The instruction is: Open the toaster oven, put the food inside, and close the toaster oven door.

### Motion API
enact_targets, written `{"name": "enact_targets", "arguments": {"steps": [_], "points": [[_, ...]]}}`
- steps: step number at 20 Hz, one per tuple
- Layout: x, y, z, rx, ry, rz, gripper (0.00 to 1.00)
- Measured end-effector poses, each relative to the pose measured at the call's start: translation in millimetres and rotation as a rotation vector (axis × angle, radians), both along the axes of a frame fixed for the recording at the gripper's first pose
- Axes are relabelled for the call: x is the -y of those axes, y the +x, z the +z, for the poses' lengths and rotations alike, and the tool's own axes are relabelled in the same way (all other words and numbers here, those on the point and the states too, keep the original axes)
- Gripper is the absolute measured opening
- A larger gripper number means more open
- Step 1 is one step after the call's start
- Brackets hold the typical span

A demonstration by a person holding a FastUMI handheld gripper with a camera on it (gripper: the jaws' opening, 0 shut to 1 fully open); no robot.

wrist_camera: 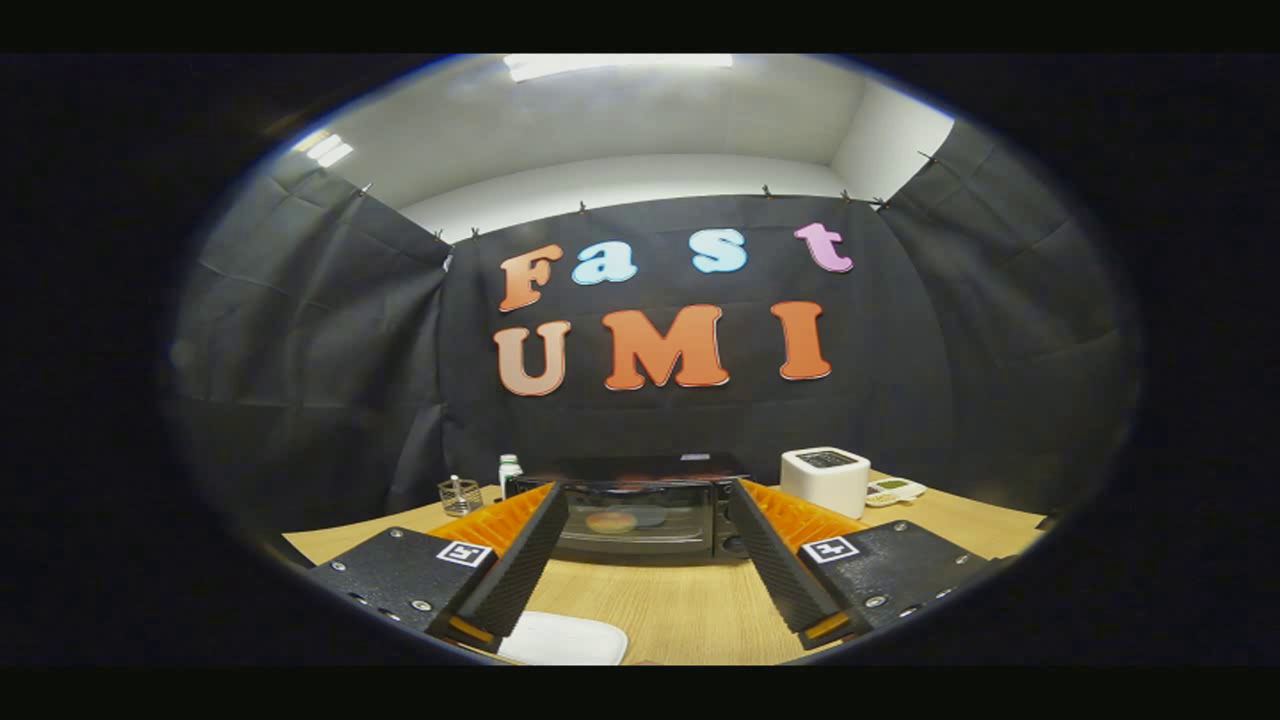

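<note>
A black toaster oven [640, 505] stands at the far side of the wooden table [660, 610], its glass door shut. Behind the glass a round orange-brown piece of food [611, 522] lies on the rack. My gripper [645, 500] is open, its two black ribbed fingers [525, 560] spread wide with nothing between them. The oven sits just beyond the fingertips, framed by them.
A white plate [565, 640] lies on the table close under the left finger. A white box-shaped appliance [825, 478] stands right of the oven, with a small white item [895, 490] beside it. Left of the oven are a small glass holder [460, 495] and a white bottle [510, 468].
</note>
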State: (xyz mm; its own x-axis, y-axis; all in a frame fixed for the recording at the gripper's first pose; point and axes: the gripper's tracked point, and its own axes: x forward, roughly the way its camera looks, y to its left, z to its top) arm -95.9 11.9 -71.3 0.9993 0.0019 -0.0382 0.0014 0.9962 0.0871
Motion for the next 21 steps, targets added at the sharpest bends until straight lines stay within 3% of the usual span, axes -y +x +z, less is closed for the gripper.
{"name": "enact_targets", "arguments": {"steps": [9, 21], "points": [[20.5, 0.3, 19.0, -0.012, -0.031, -0.054, 0.97], [3.3, 1.5, 40.3, 0.013, -0.071, -0.011, 0.97]]}}
